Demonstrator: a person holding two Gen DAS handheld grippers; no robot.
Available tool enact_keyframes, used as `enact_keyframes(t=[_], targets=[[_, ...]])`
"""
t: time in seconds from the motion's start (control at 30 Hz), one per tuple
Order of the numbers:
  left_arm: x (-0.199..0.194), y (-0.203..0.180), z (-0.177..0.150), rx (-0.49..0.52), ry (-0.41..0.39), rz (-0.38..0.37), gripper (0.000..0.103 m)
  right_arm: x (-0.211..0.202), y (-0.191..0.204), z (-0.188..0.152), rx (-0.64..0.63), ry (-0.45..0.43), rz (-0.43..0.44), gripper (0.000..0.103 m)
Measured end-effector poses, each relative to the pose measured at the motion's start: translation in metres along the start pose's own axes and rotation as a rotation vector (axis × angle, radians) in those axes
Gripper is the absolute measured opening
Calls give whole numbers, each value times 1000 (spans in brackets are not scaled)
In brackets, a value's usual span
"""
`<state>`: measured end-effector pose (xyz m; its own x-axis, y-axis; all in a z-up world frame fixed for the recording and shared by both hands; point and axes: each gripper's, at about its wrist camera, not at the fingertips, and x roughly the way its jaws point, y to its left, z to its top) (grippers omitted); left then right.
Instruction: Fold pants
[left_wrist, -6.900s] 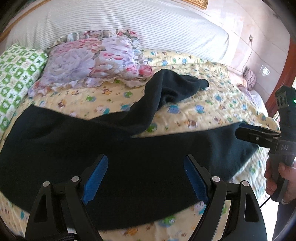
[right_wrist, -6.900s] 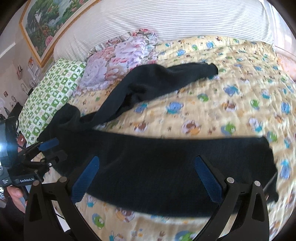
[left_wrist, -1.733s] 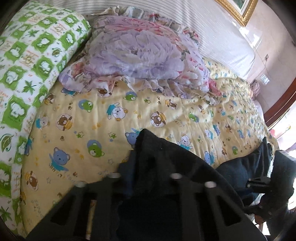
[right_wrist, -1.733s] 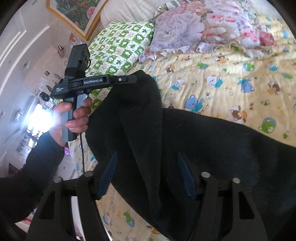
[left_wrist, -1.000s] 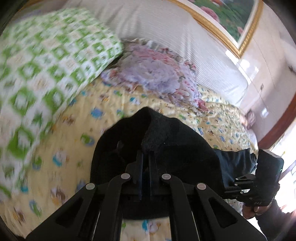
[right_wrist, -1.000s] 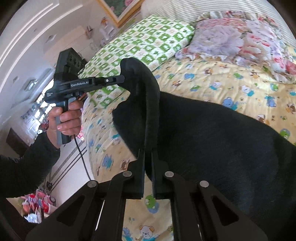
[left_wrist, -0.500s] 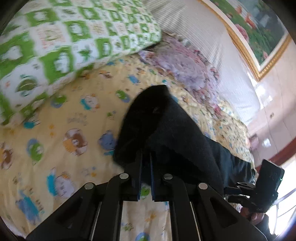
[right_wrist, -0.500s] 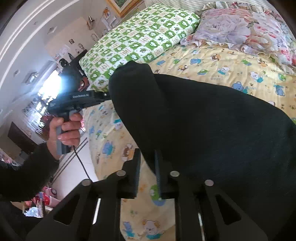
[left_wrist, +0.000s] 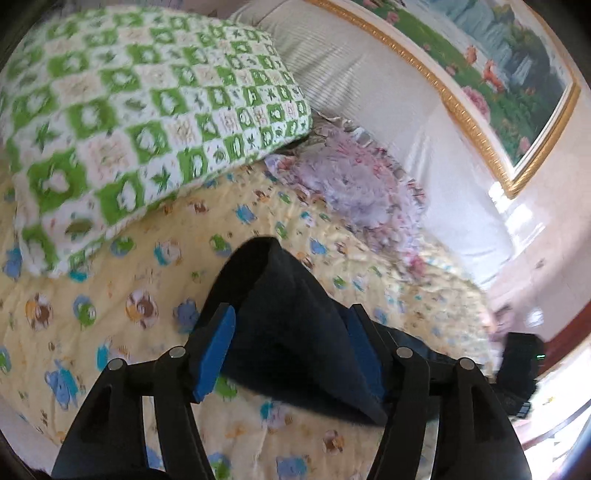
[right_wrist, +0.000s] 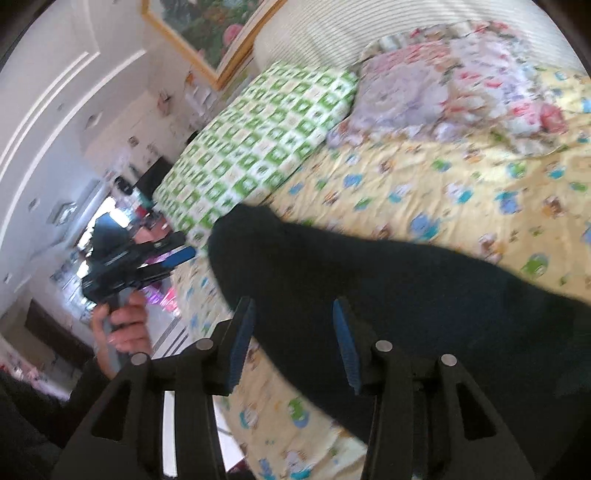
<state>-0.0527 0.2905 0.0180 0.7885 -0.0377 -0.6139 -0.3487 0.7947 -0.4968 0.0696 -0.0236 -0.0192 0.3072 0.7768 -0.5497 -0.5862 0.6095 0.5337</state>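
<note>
The black pants (left_wrist: 291, 332) lie folded lengthwise on the yellow cartoon bedspread (left_wrist: 110, 295), one end pointing at the pillows. My left gripper (left_wrist: 290, 347) is open, its blue pads on either side of that end without gripping it. In the right wrist view the pants (right_wrist: 406, 295) stretch across the bed. My right gripper (right_wrist: 293, 343) is open just over their near edge. The left gripper (right_wrist: 173, 254) shows there too, open, off the bed's left edge.
A green checked pillow (left_wrist: 129, 110) and a floral pillow (left_wrist: 354, 184) lie at the head of the bed, against a striped headboard (left_wrist: 369, 81). A framed painting (left_wrist: 480, 66) hangs above. The bed's edge and floor (right_wrist: 170, 332) are at lower left in the right wrist view.
Both grippers were shut on the pants, carried the upper leg over onto the lower one, then opened and let go. The pants now rest on the bed; the left gripper has pulled back.
</note>
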Motion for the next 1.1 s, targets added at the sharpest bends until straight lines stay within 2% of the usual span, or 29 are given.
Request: enact_keyframes(t=[0.07,0.2,0.3,0.5,0.67,0.97,1.1], targets=[[12,-6,0,16,19,73,64,-2,-4,6,12,-22,-8,46],[34,2,-9,1,80,151,64,-4,-12,19,39,-49,-36,46],[40,17,-17,-17,112,169,64,-3,-20,29,35,-43,-93,46],[51,43,-30,-56,162,153,69,0,-54,49,117,-42,-166,46],[58,40,-30,-41,165,135,69,10,-78,63,156,-32,-192,46],[73,31,-26,-22,165,111,68,62,-93,64,93,176,-220,44],[70,37,-29,-37,152,71,61,65,-91,50,76,210,-201,44]])
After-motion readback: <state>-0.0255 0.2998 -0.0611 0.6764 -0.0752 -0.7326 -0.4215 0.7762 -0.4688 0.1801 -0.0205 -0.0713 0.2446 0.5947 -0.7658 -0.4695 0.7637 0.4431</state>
